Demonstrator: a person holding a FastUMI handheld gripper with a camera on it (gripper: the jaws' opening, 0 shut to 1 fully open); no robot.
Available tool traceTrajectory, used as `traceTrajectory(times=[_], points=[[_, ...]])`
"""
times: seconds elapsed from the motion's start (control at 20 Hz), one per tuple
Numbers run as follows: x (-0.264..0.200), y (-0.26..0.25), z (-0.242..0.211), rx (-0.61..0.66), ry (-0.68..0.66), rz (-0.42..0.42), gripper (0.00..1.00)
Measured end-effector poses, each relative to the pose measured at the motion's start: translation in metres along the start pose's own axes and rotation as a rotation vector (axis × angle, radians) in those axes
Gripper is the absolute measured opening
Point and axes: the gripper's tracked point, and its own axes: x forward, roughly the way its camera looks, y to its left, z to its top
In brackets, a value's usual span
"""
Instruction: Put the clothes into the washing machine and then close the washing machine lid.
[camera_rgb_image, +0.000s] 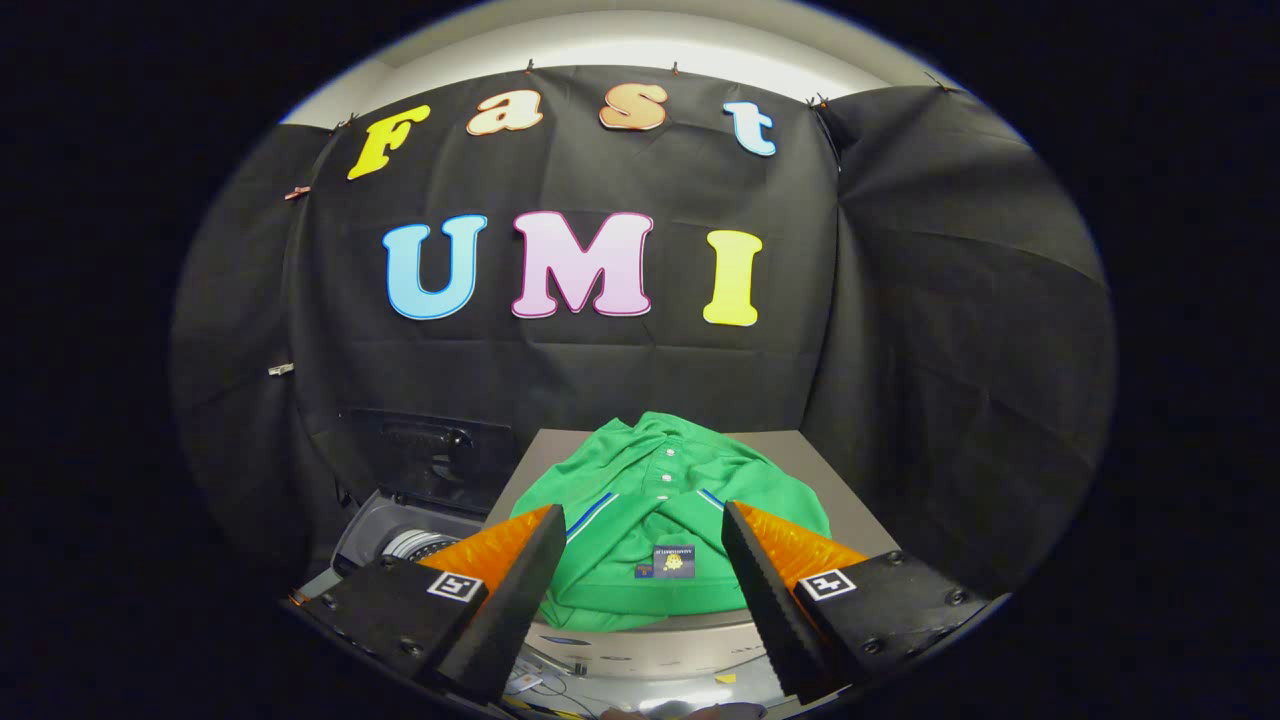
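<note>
A green shirt (665, 500) lies crumpled on a grey bench (810, 465), its collar and button placket facing up, with blue-and-white trim along the collar edge and a small dark tag near the neckline. It sits just ahead of the hand-held gripper (645, 530), whose two fingers are spread wide apart and grasp nothing; the shirt shows in the gap between them but neither finger touches it. To the left of the bench, lower down, stands the washing machine (400, 540), its dark lid (430, 455) raised upright against the booth wall and the metal drum visible in the opening. Black cloth hangs behind and to both sides of the bench
</note>
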Motion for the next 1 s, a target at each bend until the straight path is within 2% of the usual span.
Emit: traceTrajectory(times=[0.2, 0.65, 0.9, 1.0], points=[[0.031, 0.0, 0.007, -0.011, 0.052, 0.015, 0.99], [0.094, 0.001, -0.005, -0.04, 0.218, -0.015, 0.99], [0.122, -0.014, -0.025, -0.056, 0.302, -0.064, 0.99], [0.131, -0.028, -0.034, -0.057, 0.341, -0.112, 0.99]])
